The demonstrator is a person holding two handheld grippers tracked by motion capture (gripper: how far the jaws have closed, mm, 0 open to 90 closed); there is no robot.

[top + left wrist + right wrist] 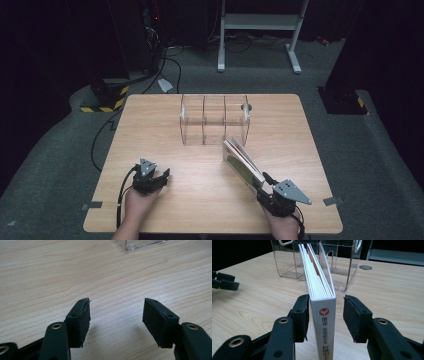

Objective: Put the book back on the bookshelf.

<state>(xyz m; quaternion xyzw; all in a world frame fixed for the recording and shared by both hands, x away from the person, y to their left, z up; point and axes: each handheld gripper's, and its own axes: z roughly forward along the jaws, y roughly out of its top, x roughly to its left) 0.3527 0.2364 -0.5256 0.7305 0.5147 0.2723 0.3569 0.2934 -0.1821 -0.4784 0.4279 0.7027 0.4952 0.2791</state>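
A white-spined book [243, 162] [323, 322] stands on its edge on the wooden table [175, 150], leaning, its far end just in front of a clear acrylic organizer [215, 120] [287, 262]. My right gripper [261, 190] [325, 300] is open around the book's near end; the left pad sits close to the cover and the right pad shows a gap. My left gripper [162, 177] [116, 302] is open over bare wood at the front left, nothing between its fingers. It also shows at the left edge of the right gripper view [224, 281].
The organizer has three upright compartments; one corner of it [140, 243] shows in the left gripper view. A round cable hole [246, 106] lies by its right side. Beyond the table are a white stand [260, 22], cables and a yellow-black striped base [105, 102].
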